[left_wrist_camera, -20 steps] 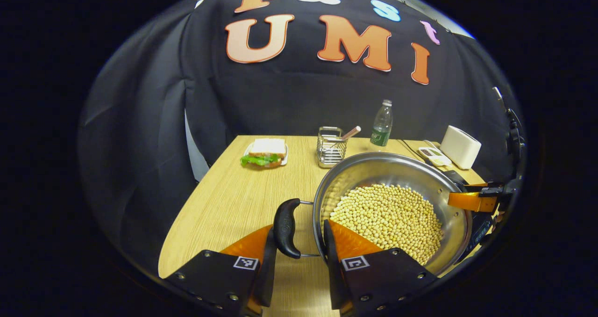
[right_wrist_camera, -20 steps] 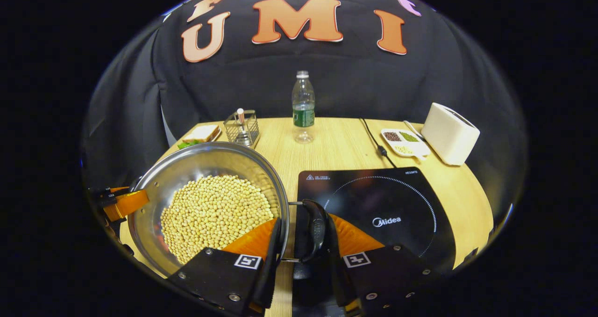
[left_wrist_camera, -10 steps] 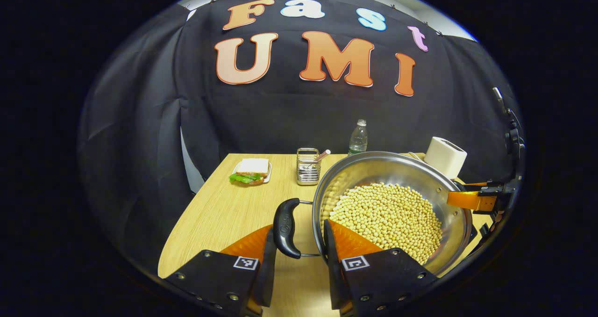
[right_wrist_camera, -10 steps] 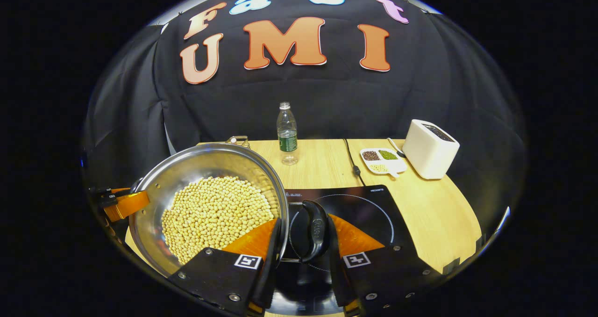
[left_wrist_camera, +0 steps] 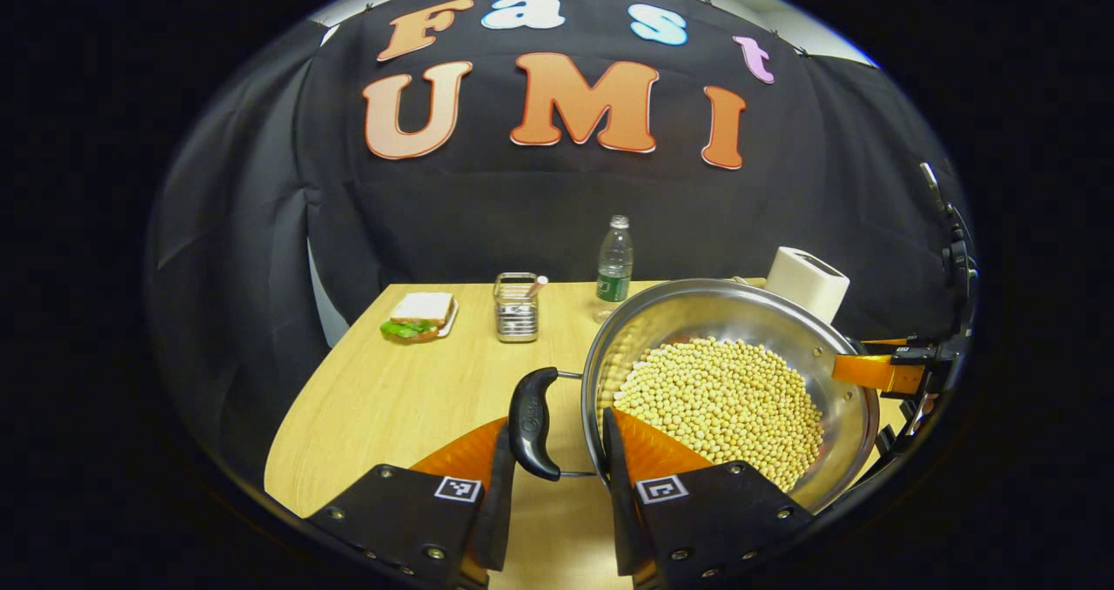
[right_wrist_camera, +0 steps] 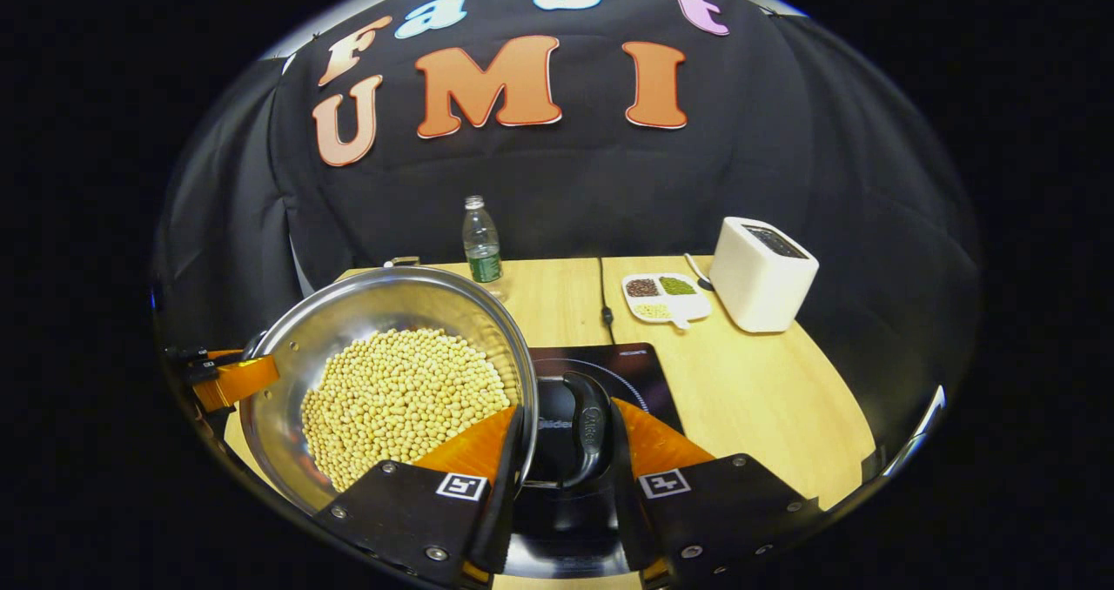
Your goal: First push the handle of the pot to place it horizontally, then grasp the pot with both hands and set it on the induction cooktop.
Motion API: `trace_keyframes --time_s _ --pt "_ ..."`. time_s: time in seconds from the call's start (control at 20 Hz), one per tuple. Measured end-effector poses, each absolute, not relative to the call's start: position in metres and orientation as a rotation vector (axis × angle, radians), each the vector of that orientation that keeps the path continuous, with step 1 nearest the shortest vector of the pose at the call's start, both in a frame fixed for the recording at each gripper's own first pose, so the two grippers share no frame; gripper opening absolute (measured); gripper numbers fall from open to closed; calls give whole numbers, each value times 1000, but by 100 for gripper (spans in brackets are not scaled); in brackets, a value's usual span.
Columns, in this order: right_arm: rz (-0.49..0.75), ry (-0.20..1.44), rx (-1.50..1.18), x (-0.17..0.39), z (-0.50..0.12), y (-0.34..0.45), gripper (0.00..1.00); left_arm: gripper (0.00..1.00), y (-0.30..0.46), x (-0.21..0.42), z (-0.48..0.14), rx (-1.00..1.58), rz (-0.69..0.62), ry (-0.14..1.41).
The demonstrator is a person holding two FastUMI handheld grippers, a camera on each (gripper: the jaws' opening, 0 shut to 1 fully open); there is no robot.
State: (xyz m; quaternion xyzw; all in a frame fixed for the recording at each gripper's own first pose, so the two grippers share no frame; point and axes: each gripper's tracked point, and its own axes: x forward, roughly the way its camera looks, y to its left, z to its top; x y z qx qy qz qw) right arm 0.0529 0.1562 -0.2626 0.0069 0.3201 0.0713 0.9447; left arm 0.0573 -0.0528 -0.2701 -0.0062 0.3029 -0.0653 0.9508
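A steel pot (left_wrist_camera: pixel 783 325) full of pale beans hangs above the wooden table between both grippers. In the left gripper view, my left gripper (left_wrist_camera: pixel 553 455) is shut on the pot's black side handle (left_wrist_camera: pixel 533 423), and the right gripper (left_wrist_camera: pixel 879 372) shows at the pot's far rim. In the right gripper view, my right gripper (right_wrist_camera: pixel 566 459) is shut on the opposite black handle (right_wrist_camera: pixel 590 429), with the left gripper (right_wrist_camera: pixel 231 379) at the far rim. The black induction cooktop (right_wrist_camera: pixel 622 365) lies just under this handle and is partly hidden by the pot (right_wrist_camera: pixel 348 320).
At the back of the table are a sandwich on a plate (left_wrist_camera: pixel 420 316), a wire utensil rack (left_wrist_camera: pixel 516 307) and a water bottle (right_wrist_camera: pixel 480 240). A white box appliance (right_wrist_camera: pixel 764 274), a small tray of grains (right_wrist_camera: pixel 666 298) and a black cable (right_wrist_camera: pixel 602 294) sit behind the cooktop.
Both grippers have carried the pot to the right, so more of the cooktop has slid under it. The table objects have drifted left and farther off in both views. Both grips are unchanged.
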Motion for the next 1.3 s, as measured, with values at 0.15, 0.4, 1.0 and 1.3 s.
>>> trace_keyframes --time_s 0.15,0.4,1.0,1.3 --pt "121 656 23 59 -265 121 49 49 -88 60 -273 -10 -162 627" --pt "97 674 30 66 -276 80 49 49 -130 63 -283 -16 -193 642" --pt "91 765 50 82 -324 40 49 50 -174 68 -322 -26 -212 744" --pt "98 798 47 86 -339 45 50 49 -169 71 -337 -34 -202 772"
